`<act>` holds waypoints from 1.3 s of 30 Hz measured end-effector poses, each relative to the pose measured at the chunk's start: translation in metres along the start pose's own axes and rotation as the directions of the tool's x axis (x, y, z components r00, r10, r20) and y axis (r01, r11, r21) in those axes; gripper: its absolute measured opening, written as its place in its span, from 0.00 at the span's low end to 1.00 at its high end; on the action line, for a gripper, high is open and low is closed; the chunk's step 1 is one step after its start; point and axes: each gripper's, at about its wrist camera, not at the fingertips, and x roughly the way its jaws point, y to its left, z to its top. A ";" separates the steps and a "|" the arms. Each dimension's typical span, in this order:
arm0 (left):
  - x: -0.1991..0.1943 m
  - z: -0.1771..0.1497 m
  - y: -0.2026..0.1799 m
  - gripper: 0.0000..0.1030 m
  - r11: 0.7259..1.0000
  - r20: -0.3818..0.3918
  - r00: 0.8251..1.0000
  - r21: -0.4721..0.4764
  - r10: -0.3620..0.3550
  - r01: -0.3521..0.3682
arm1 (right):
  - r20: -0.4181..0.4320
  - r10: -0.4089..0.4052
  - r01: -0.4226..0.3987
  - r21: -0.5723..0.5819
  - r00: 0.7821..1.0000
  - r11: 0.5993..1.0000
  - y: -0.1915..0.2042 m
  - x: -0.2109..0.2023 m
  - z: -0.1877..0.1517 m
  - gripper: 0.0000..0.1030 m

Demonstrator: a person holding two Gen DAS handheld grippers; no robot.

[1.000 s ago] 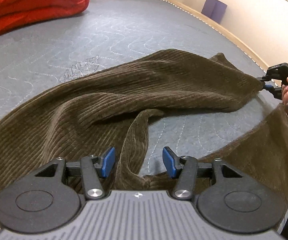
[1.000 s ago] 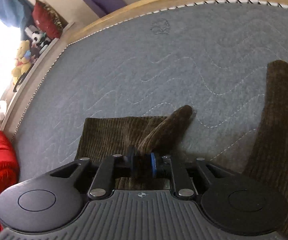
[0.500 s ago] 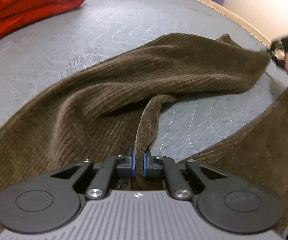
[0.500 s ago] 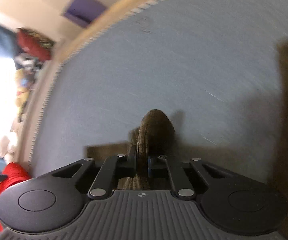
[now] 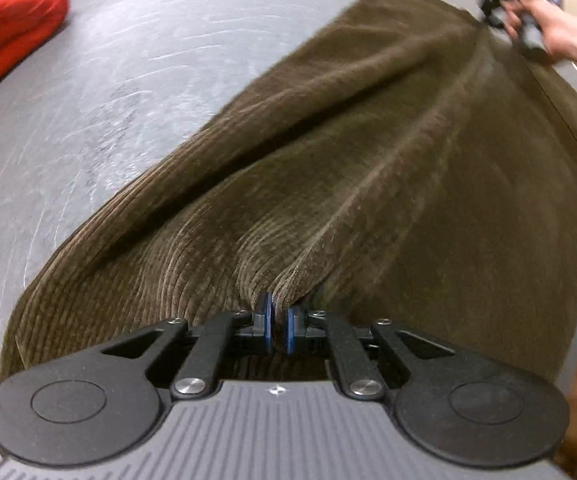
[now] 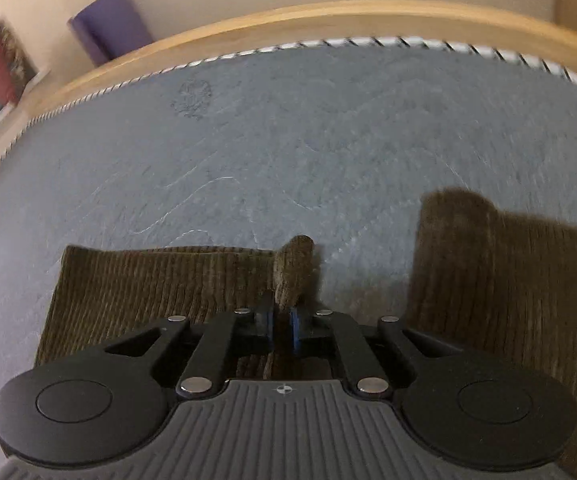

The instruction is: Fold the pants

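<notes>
Here, the left gripper (image 5: 276,322) is pinching a bunched fold of the brown corduroy pants (image 5: 368,168) — blue pads closed tight on the cloth. The pants are lying stretched across the grey quilted mattress (image 5: 128,80), running toward the right gripper (image 5: 500,4), gripped by a hand (image 5: 564,36) at the far corner. From its own camera, the right gripper (image 6: 284,324) is clamping a raised ridge of the fabric — jaws nearly together. A red blanket (image 5: 8,20) is sitting at the mattress edge.
</notes>
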 end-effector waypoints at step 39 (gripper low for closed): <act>-0.058 -0.083 0.216 0.66 0.861 -0.005 0.976 -0.470 0.220 -0.196 | -0.283 0.121 -0.267 -0.563 0.952 0.782 0.225 -0.082 -0.205 0.14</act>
